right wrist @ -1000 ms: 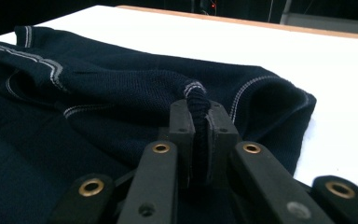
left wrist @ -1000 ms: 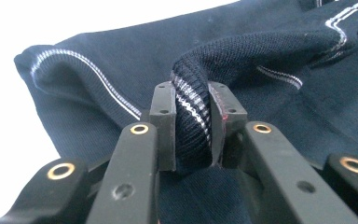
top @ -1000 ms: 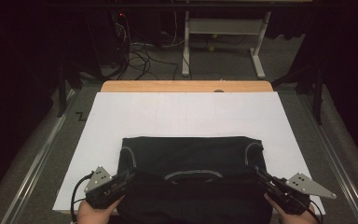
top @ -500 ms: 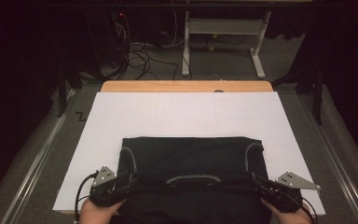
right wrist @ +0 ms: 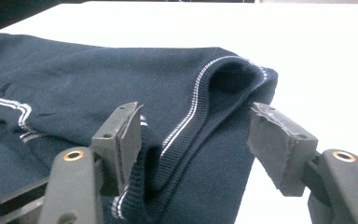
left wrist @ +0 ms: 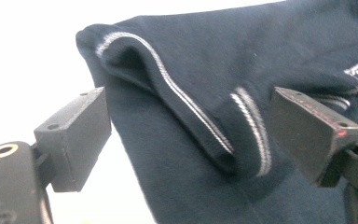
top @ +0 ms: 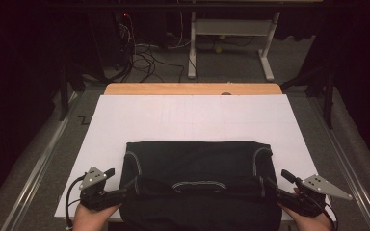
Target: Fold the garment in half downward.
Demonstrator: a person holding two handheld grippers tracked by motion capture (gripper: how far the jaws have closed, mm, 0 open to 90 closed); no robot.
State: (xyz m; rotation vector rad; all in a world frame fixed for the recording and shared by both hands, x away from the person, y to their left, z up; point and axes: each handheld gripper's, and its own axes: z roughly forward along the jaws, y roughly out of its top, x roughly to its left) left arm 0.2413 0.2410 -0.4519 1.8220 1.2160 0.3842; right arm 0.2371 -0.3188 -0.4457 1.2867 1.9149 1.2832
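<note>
On white table (top: 192, 120) | garment (top: 197, 187) | both grippers agape | dark room, cables probably

High view: fixed above the person's side, looking forward and down over the whole bench (top: 192, 115), with the floor beyond.
Left gripper view: rides low and very close, looking along its tongs (left wrist: 189, 135) at the dark garment (left wrist: 242, 60).
Right gripper view: equally close, along its tongs (right wrist: 193, 140).
Shared: the garment's near corners and the white bench top.
</note>
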